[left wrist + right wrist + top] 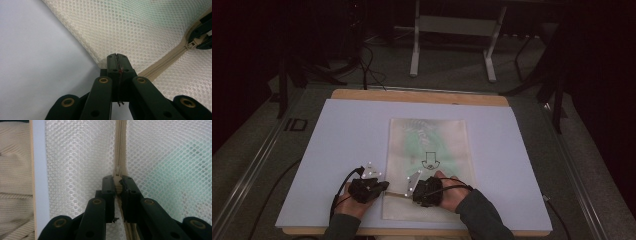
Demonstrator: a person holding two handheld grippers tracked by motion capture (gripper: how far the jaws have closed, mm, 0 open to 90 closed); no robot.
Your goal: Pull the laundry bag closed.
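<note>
A mesh bag (428,150) lies flat on a pale sheet (342,150) that covers most of the wooden table (417,96). The bag sits near the sheet's middle, a little toward the person, its long axis running from the near edge to the far edge; its near end stops just short of the sheet's near edge. Bare sheet stretches wide on both sides of the bag and beyond its far end. A beige zipper (121,150) crosses the bag close to its near end. The left gripper (379,186) lies at the bag's left edge near the near corner, jaws clenched on the mesh edge where the zipper (160,65) ends. The right gripper (418,189) rests on the bag's near part, its jaws closed on the zipper pull (117,178), with the zipper running straight away from them in the right gripper view. In the left gripper view, the right gripper (202,37) shows at the far right, on the zipper line. A green tint shows through the mesh.
</note>
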